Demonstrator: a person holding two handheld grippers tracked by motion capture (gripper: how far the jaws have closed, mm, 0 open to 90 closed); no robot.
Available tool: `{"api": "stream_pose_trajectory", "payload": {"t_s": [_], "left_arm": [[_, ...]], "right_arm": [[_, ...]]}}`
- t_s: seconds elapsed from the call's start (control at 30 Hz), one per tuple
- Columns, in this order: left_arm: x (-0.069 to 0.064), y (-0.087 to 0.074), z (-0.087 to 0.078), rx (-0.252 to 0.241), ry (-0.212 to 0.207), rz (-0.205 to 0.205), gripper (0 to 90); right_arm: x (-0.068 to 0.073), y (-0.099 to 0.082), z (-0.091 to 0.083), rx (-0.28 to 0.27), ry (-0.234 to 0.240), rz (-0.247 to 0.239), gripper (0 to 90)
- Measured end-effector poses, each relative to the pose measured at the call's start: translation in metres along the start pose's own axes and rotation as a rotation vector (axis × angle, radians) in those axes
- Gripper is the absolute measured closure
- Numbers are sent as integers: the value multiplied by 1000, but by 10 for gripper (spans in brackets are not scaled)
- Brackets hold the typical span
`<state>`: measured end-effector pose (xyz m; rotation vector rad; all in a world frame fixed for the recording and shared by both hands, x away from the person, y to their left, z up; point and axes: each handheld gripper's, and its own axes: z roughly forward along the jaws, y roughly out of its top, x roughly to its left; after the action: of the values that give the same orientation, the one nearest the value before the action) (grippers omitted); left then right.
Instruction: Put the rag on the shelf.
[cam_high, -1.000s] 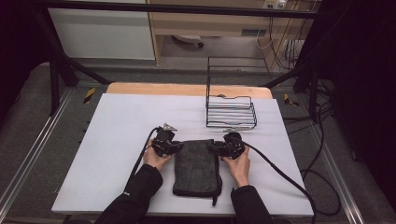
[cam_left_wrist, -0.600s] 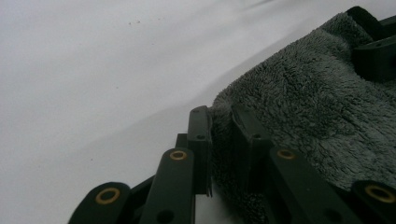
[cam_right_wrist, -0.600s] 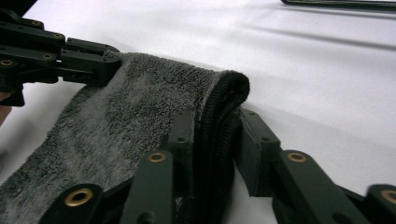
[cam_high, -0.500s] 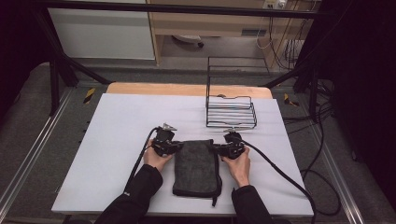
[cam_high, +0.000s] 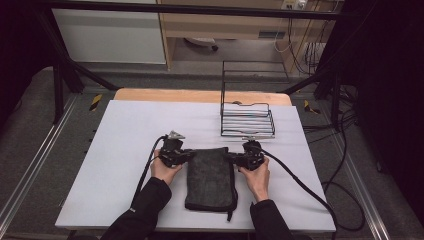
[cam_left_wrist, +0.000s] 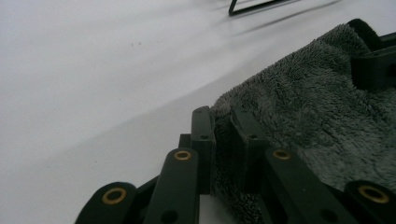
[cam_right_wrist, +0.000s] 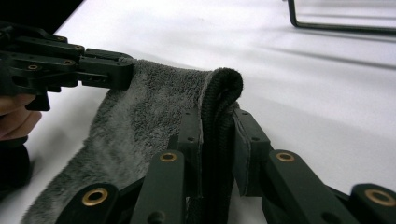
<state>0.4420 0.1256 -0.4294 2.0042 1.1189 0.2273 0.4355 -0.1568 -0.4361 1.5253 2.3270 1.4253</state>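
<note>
A dark grey fluffy towel (cam_high: 210, 177) lies folded lengthwise on the white table (cam_high: 125, 130), near the front edge. My left gripper (cam_high: 190, 155) is shut on the towel's far left corner (cam_left_wrist: 224, 109), pinching the pile between its jaws. My right gripper (cam_high: 231, 157) is shut on the far right corner, where a black hemmed edge (cam_right_wrist: 223, 88) curls up over the jaws. In the right gripper view the left gripper (cam_right_wrist: 105, 65) shows across the towel (cam_right_wrist: 140, 121). Both hands rest on the table beside the towel.
A black wire rack (cam_high: 247, 119) stands just beyond the right gripper, its frame (cam_right_wrist: 336, 23) close ahead. Cables (cam_high: 300, 180) trail from each gripper over the table. A wooden strip (cam_high: 200, 95) runs along the far edge.
</note>
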Motion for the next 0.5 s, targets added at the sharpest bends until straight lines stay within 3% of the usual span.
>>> {"api": "stream_pose_trajectory", "payload": {"t_s": [0.5], "left_arm": [[-12,-2,-30,-110,-25,24,799]], "right_arm": [[16,-1,-21,-79,40,-59,755]]}}
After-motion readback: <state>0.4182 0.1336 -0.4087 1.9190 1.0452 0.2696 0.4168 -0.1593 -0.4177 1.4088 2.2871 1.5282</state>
